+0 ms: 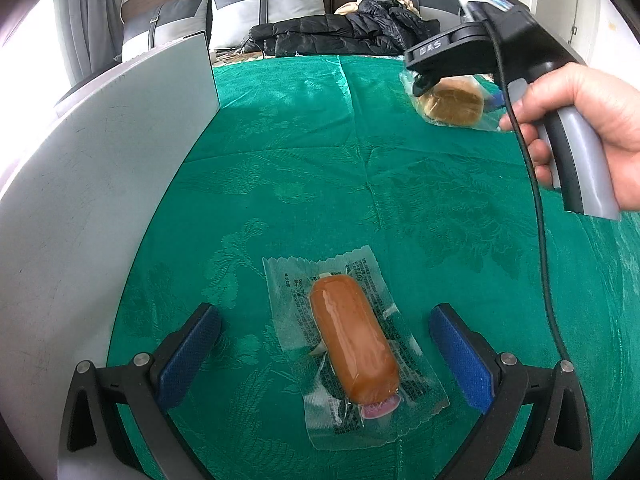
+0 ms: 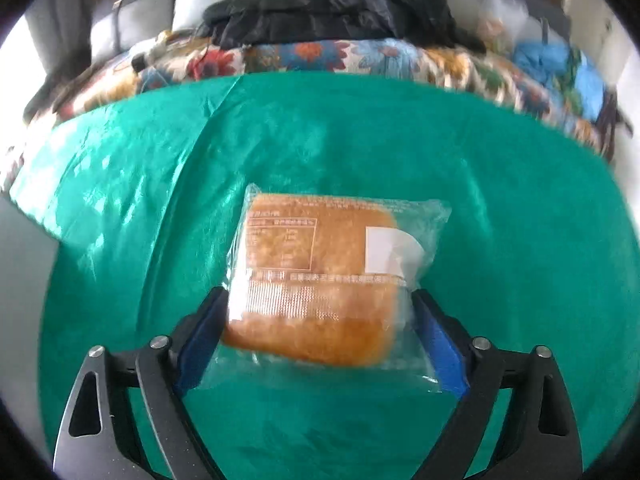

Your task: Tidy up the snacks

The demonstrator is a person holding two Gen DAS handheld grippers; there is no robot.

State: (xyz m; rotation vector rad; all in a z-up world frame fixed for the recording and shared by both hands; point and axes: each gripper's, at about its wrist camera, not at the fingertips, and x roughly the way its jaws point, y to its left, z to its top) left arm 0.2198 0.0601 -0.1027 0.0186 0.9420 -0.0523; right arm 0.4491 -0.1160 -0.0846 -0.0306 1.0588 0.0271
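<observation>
A sausage in a clear wrapper [image 1: 354,342] lies on the green cloth [image 1: 320,160]. My left gripper [image 1: 324,332] is open, its blue pads on either side of the sausage and apart from it. A bread bun in a clear bag [image 2: 316,284] sits between the blue pads of my right gripper [image 2: 320,320], which is shut on it and holds it above the cloth. In the left wrist view the bun [image 1: 452,104] hangs under the right gripper's black body [image 1: 480,48] at the far right, with a hand on the grey handle.
A grey box wall [image 1: 120,160] stands along the left of the cloth. Behind the cloth are a floral blanket [image 2: 320,56], a black jacket [image 1: 332,32] and grey pillows [image 1: 268,4]. A black cable [image 1: 536,200] hangs from the right gripper.
</observation>
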